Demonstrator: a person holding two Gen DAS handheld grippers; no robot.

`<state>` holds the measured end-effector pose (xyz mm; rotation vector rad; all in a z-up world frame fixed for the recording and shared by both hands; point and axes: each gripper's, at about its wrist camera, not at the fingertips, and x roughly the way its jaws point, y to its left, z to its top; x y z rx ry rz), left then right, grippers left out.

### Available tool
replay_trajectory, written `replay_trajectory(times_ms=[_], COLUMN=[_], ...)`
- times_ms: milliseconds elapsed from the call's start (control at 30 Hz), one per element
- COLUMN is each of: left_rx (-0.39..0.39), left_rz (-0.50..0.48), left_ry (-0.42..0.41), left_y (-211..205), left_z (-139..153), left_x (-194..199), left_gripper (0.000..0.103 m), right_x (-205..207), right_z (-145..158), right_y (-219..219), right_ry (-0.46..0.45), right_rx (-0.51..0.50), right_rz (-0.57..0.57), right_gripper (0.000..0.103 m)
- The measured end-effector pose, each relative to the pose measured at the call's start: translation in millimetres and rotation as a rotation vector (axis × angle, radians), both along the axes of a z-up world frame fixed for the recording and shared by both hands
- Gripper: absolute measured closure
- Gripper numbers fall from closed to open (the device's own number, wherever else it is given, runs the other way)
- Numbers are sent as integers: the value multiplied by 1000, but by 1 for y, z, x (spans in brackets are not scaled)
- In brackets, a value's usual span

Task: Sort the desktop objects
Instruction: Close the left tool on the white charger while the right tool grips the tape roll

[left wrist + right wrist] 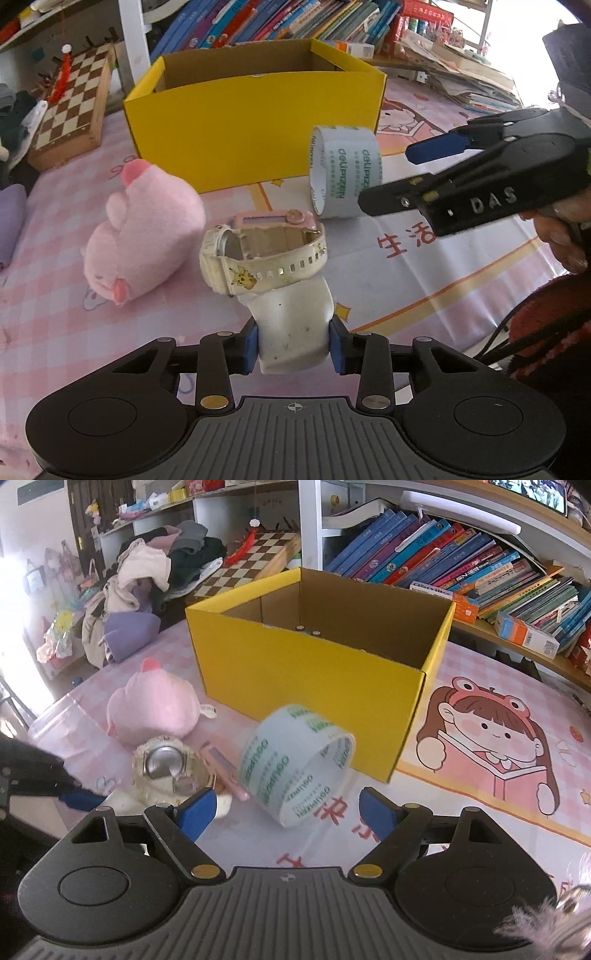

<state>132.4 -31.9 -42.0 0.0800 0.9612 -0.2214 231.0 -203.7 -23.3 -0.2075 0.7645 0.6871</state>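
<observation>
My left gripper [293, 349] is shut on the white strap of a child's wristwatch [266, 258] with a yellow cartoon print, held just above the pink tablecloth. The watch also shows in the right wrist view [168, 771]. A roll of clear tape [341, 173] with green print lies on its side in front of the open yellow cardboard box [255, 125]. My right gripper [286, 812] is open, its blue pads either side of the tape roll [295, 764], not touching it. It shows from the side in the left wrist view [391, 177]. A pink plush toy [144, 232] lies to the left.
A chessboard [70, 107] stands at the back left beside a pile of clothes [147, 579]. Shelves of books [461, 565] run behind the box. A thin pink object [225, 771] lies beside the watch. Two small round things [306, 630] lie inside the box.
</observation>
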Motion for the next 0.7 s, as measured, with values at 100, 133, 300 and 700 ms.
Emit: replay_trajectory(times_ms=[100,133,300,700], left_rx=[-2,-2,-4,-7], left_rz=[14,19,48,51], left_ry=[1,0,-5,-38], left_y=[5,7,14,20], left_z=[1,2,4,11], left_x=[-2,-3,-8,-12], left_gripper=[69,69,70,73], right_x=[6,9,18,16], right_z=[-1,-1,-7,-2], right_y=[4,6,11,16], right_ry=[11,16,57,65], right_rx=[13,18,31,53], right_rz=[-16,-21,-46,-20], right_gripper=[20,21,31,93])
